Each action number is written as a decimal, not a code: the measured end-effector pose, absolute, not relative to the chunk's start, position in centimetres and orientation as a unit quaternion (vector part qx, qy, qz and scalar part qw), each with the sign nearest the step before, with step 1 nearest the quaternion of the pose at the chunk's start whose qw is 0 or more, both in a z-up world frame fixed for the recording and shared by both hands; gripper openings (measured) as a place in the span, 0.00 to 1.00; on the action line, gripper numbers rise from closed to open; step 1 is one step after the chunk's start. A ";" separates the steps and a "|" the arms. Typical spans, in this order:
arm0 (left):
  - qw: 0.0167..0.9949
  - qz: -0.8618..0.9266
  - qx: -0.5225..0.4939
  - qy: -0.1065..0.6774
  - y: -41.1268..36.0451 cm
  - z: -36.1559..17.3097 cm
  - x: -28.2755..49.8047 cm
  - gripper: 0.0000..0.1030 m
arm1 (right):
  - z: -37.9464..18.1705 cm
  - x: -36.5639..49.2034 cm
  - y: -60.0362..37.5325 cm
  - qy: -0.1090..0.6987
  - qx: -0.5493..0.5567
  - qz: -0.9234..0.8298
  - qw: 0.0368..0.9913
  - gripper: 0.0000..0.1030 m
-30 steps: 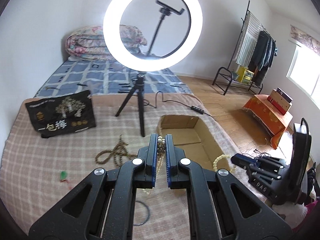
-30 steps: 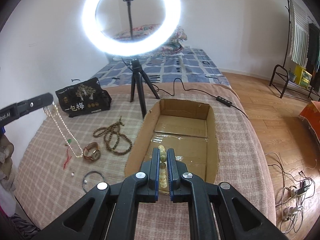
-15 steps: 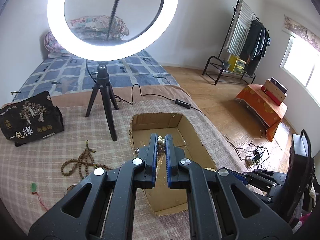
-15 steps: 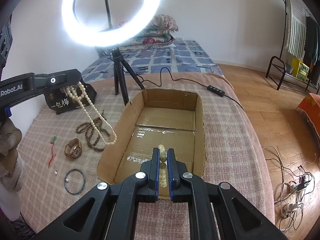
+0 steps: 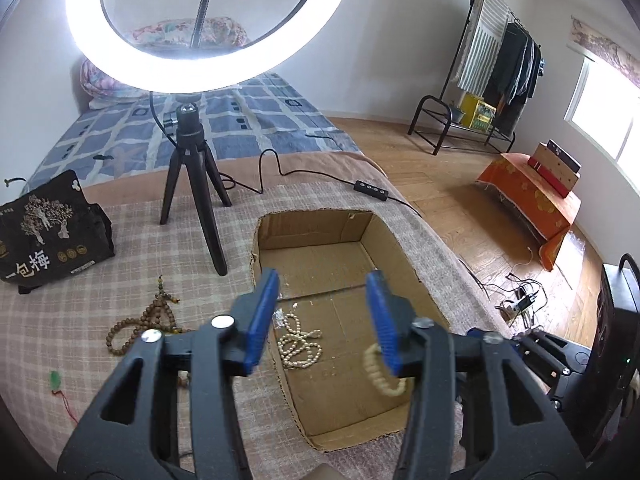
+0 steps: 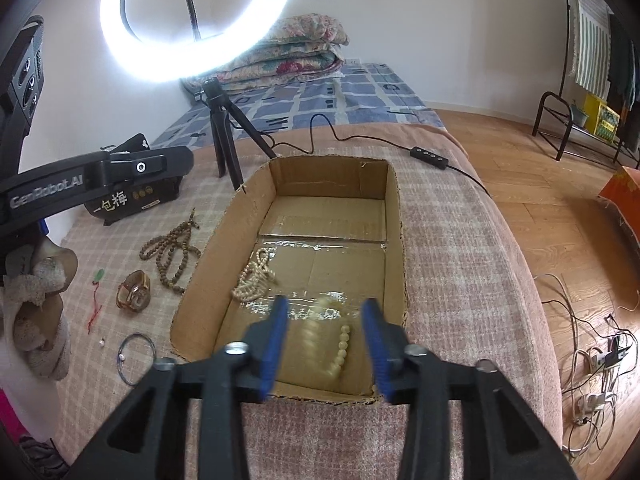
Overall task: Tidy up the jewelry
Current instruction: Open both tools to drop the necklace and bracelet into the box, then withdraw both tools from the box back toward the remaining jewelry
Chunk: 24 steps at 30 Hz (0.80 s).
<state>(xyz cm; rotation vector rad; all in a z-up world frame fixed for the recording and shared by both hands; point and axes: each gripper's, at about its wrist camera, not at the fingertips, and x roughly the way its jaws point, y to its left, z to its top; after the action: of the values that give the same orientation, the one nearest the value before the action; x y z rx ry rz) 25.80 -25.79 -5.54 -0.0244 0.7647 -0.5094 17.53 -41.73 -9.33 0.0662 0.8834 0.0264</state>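
The left claw (image 5: 323,312) hung released above the cardboard box (image 5: 344,232), jaws wide apart. Between them, on the box floor, lay a heap of white pearl necklace (image 5: 299,345); a cream bead bracelet (image 5: 382,372) showed blurred beside its right finger. Left of the claw, brown prayer beads (image 5: 140,324) rested on the checked blanket (image 5: 80,312).

The right claw (image 6: 324,336) was likewise spread, grasping nothing. The cream bead bracelet (image 6: 336,344), blurred, sat between its fingers over the box floor, the pearl necklace (image 6: 254,276) ahead to the left. Outside the cardboard box (image 6: 394,240), further left, lay a watch (image 6: 134,290).
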 end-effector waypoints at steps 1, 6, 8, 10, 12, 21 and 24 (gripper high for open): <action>0.898 -0.243 -0.007 0.368 -25.8 -5.6 25.7 0.49 | -9.3 17.5 -41.6 0.427 0.028 0.011 0.904 0.68; 0.898 -0.236 -0.003 0.371 -25.5 -5.9 25.7 0.52 | -9.2 17.2 -40.8 0.422 0.006 -0.003 0.906 0.85; 0.898 -0.235 -0.002 0.372 -25.3 -6.1 25.6 0.58 | -9.1 17.2 -40.6 0.419 -0.003 -0.011 0.908 0.88; 0.899 -0.232 -0.001 0.371 -25.1 -6.2 25.5 0.58 | -9.1 17.1 -40.5 0.418 -0.006 -0.013 0.908 0.88; 0.901 -0.227 0.002 0.371 -24.7 -6.2 25.3 0.59 | -9.0 17.1 -40.6 0.418 -0.006 -0.015 0.908 0.88; 0.904 -0.214 0.000 0.371 -21.9 -5.6 24.5 0.59 | -8.1 16.3 -40.3 0.408 0.002 -0.021 0.913 0.88; 0.908 -0.207 0.005 0.365 -20.2 -4.9 24.0 0.59 | -7.5 15.9 -40.0 0.402 0.002 -0.021 0.915 0.88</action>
<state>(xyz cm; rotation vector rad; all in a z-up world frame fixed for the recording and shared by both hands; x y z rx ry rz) 23.99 -20.17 -4.92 0.0111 0.7534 -0.4280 15.94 -40.02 -7.55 0.0050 0.8270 -0.0439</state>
